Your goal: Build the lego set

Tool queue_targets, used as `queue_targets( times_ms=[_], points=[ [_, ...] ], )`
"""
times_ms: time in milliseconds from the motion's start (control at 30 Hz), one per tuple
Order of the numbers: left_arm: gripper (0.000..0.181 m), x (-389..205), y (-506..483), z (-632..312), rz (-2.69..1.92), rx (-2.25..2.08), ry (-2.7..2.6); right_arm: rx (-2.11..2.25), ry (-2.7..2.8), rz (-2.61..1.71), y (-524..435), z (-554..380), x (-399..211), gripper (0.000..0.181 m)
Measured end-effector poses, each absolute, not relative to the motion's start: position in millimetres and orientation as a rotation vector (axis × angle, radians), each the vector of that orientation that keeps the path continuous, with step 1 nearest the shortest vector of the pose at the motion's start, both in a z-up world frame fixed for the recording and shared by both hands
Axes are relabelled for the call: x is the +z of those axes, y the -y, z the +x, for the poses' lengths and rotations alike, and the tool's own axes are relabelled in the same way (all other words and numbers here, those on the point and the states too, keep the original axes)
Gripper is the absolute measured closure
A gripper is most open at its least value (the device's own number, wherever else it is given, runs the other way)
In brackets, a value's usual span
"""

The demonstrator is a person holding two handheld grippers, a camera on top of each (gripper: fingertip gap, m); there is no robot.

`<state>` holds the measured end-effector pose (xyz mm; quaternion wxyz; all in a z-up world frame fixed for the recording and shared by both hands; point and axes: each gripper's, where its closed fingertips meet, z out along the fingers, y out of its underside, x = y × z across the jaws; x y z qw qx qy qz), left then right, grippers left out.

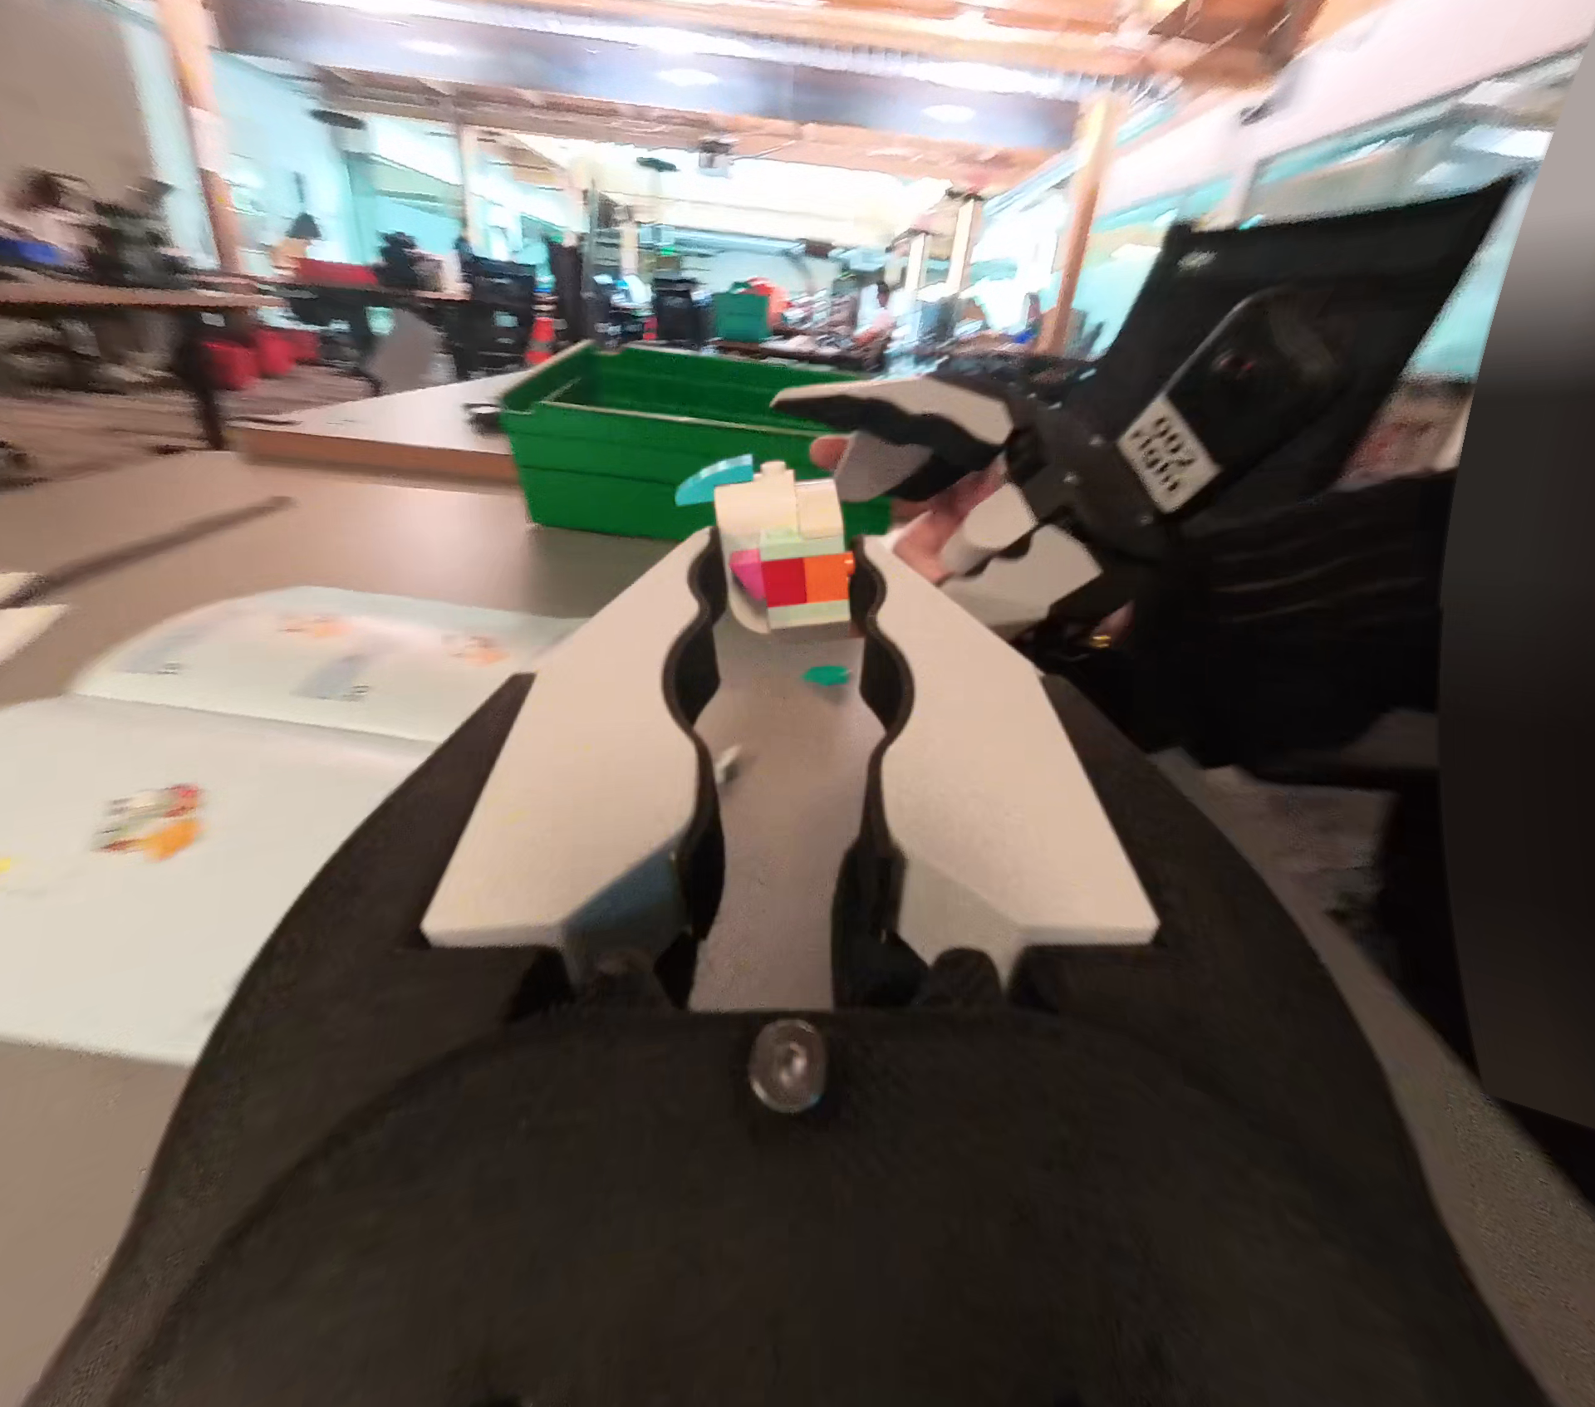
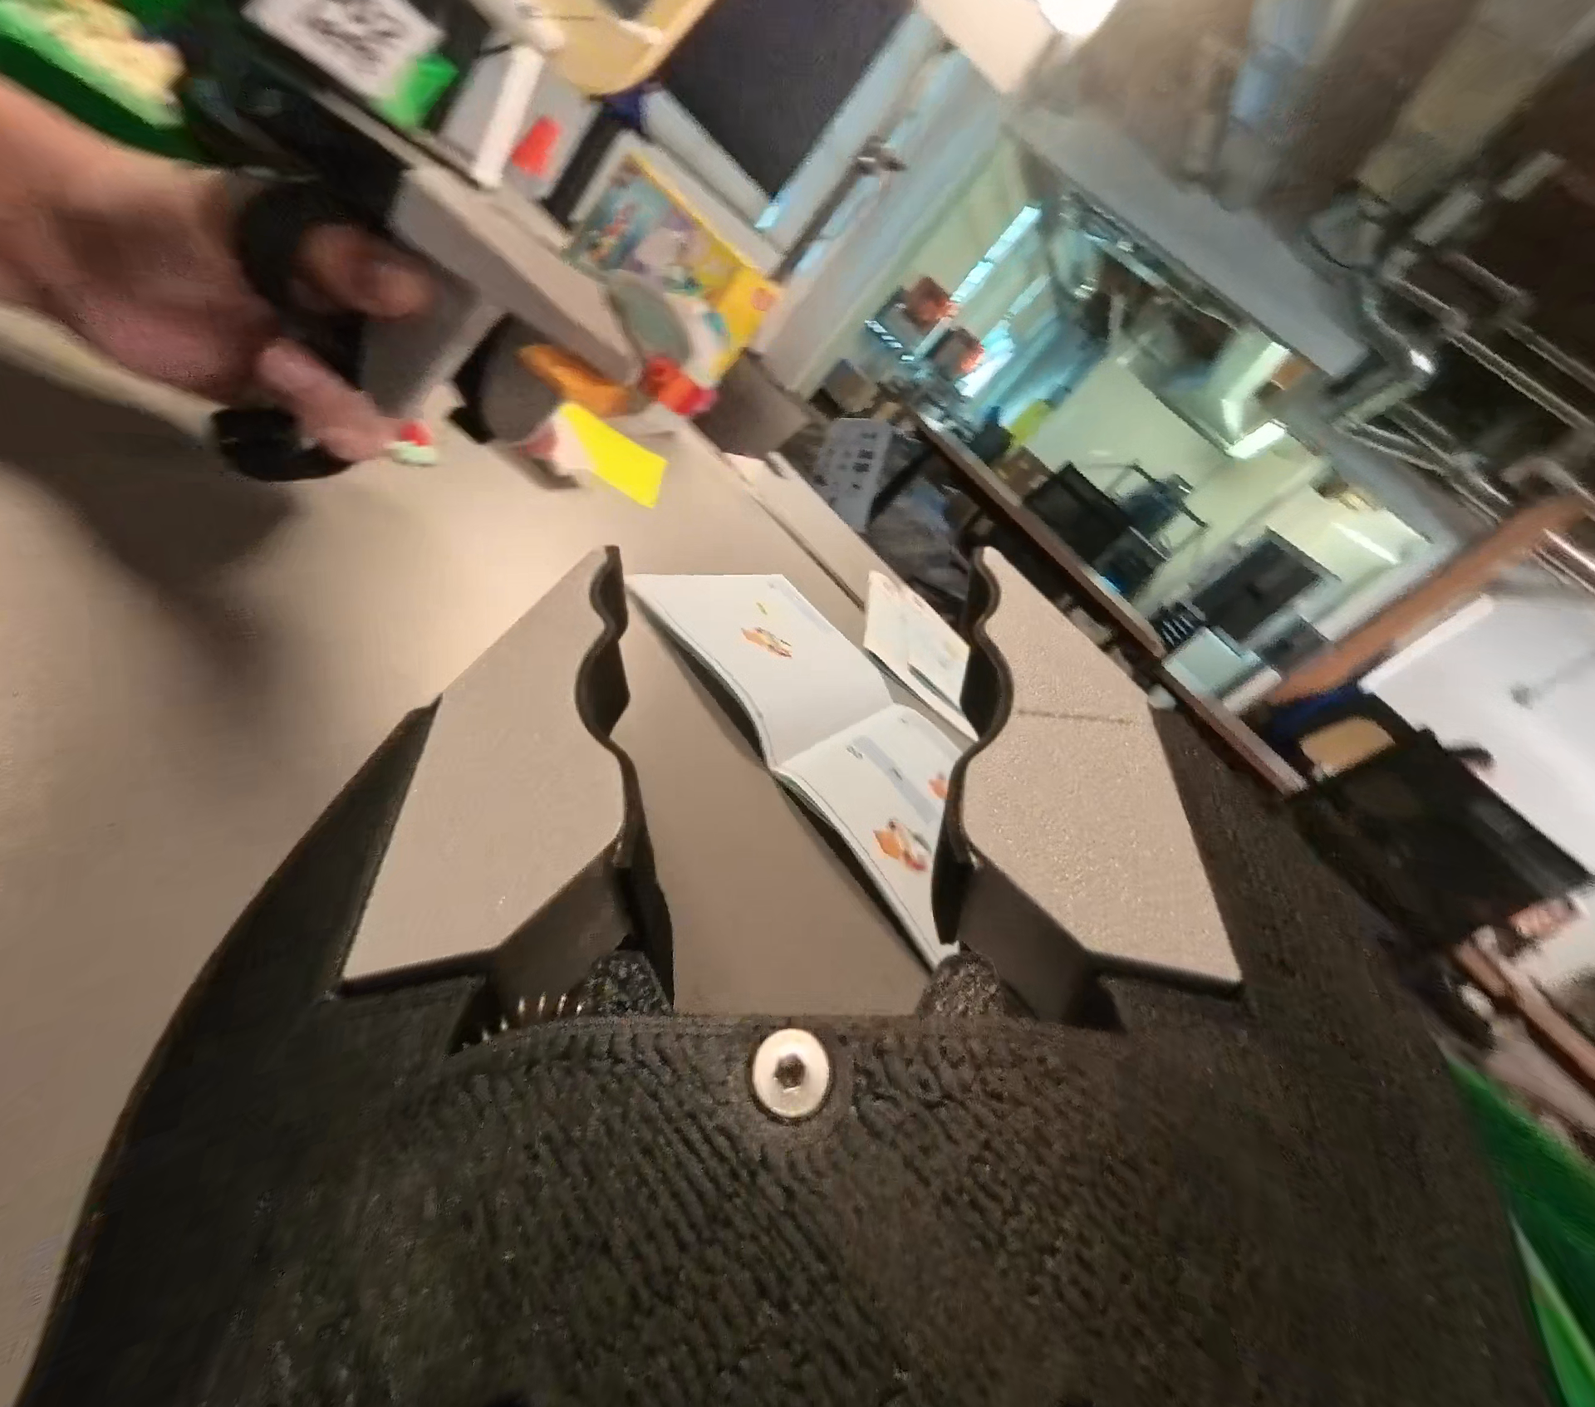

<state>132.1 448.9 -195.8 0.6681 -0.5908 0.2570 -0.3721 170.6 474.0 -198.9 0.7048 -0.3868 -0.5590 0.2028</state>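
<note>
My left gripper [image 1: 781,580] is shut on a small lego build [image 1: 790,554] of white, mint, red, orange and pink bricks with a teal curved piece on top, held above the grey table [image 1: 388,546]. My right gripper [image 2: 794,572] is open and empty. In the left wrist view it [image 1: 820,442] hovers just right of and above the build, not touching it. The right wrist view shows the left gripper [image 2: 634,369], blurred and held by a hand [image 2: 155,278], with the build [image 2: 673,382] at its tips.
A green bin [image 1: 639,442] stands behind the build. An open instruction booklet [image 1: 285,675] [image 2: 820,718] lies on the table. A loose teal piece [image 1: 824,675] and a small white piece [image 1: 729,757] lie under the left gripper. A yellow plate [image 2: 626,464] and the set's box [image 2: 682,244] are farther off. The tips of one gripper are about 6 centimetres away from the tips of the other.
</note>
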Motion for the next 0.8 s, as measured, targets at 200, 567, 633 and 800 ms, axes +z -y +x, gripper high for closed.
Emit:
queue_targets(
  times_ms=[200,567,633,800],
  points=[
    [0.154,-228,-462,141,-1.483,-0.594,-0.697,0.433,0.728,-0.954,-529,211,-168,0.110],
    [0.154,-247,-453,161,-1.617,-0.661,-0.796,0.441,0.640,-0.983,-562,227,-171,0.122],
    [0.153,-244,-457,156,-1.615,-0.653,-0.746,0.439,0.653,-0.981,-561,225,-172,0.124],
    [0.154,-233,-470,135,-1.558,-0.533,-0.623,0.421,0.696,-0.978,-559,219,-176,0.127]
  ],
)
